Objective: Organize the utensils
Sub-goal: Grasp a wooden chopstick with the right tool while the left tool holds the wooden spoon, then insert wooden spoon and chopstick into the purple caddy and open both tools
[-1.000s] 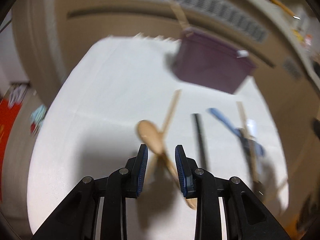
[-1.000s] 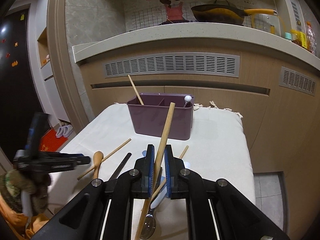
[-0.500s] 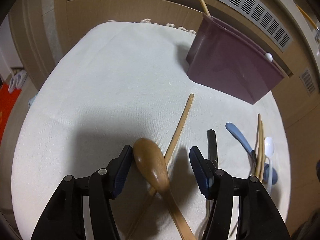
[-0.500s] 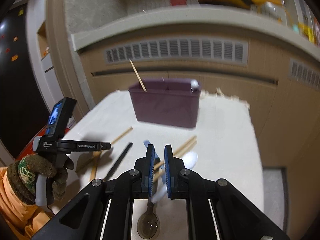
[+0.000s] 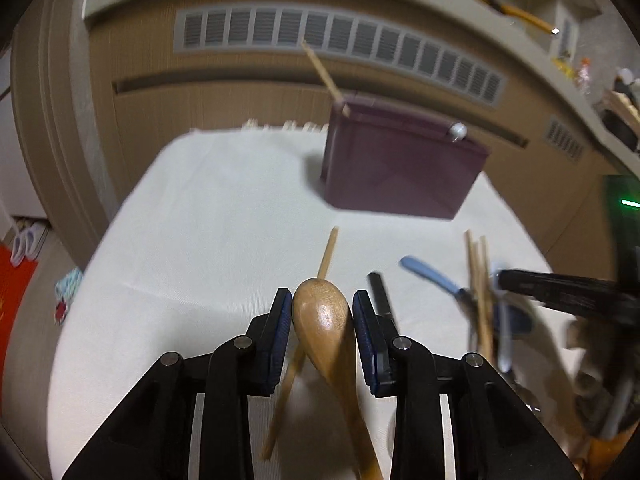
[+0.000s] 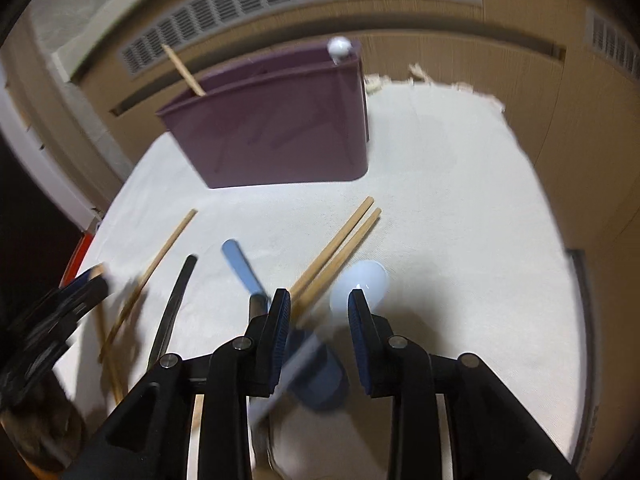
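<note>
My left gripper (image 5: 321, 312) has its jaws closing on the bowl of a wooden spoon (image 5: 324, 320), and both pads touch it. A single chopstick (image 5: 327, 252) lies under the spoon. My right gripper (image 6: 318, 304) hangs low over the white cloth (image 6: 460, 200) with its jaws opening. No pad presses on anything. Beneath it lie a pair of chopsticks (image 6: 340, 244), a white spoon (image 6: 364, 280) and a blue-handled spoon (image 6: 242, 270). A black stick (image 6: 176, 300) lies to the left. The purple caddy (image 6: 272, 128) stands at the back with one chopstick (image 6: 184, 70) in it.
A white ball-topped utensil (image 6: 339, 46) sticks out of the caddy's right end. A tan cabinet with a vent grille (image 5: 320, 36) rises close behind the table. The cloth's right edge (image 6: 560, 240) drops to the floor. A red mat (image 5: 16, 300) lies at lower left.
My right gripper let go of the chopstick, sank toward the cloth and its jaws parted. My left gripper opened wide around the wooden spoon's bowl, then closed on it.
</note>
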{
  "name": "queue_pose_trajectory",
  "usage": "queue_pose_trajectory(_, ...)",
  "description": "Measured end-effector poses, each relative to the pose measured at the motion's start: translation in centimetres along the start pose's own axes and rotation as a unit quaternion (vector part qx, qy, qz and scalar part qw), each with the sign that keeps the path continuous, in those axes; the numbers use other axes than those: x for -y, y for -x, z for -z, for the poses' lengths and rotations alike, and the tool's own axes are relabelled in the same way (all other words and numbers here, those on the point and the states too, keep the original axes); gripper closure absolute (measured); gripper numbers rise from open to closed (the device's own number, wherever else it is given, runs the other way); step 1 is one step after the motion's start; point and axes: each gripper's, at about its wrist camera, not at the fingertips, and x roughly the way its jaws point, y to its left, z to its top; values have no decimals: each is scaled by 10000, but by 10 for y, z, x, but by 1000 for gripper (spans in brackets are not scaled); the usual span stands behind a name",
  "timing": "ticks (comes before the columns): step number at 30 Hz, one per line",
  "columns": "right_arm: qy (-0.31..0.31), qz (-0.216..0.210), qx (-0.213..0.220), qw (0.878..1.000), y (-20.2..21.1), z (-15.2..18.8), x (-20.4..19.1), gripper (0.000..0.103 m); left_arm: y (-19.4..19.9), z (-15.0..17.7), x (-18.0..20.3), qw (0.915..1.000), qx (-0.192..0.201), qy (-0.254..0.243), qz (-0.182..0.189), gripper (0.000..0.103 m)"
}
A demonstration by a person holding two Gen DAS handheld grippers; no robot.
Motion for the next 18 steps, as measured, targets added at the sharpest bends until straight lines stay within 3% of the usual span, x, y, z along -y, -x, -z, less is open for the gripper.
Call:
queue_pose_trajectory(6, -134, 40, -322, 9994, -35, -15, -19, 74, 19, -1, 1, 9995, 215, -64, 211, 71)
queue_pose_trajectory(9, 209, 372, -162, 9990, -41, -19, -32, 75, 20, 1, -1, 9993, 213, -36, 310, 71)
queue_pose_trajectory(10, 309, 442, -133, 9985, -43, -19, -35, 77, 20, 2, -3, 9992, 208, -14, 340, 71)
queue_pose_trajectory(11, 429, 522, -105, 9977, -43, -19, -37, 88, 21, 3, -5, 9992, 204, -5, 357, 71)
queue_pose_trajectory(12, 513, 542, -89, 9972, -42, -18, -39, 93, 22, 3, -7, 9991, 207, 11, 370, 71)
queue_pose_trajectory(18, 739, 197, 317, 9966, 5, -8, -43, 95, 29, 4, -10, 9986, 254, 56, 458, 71)
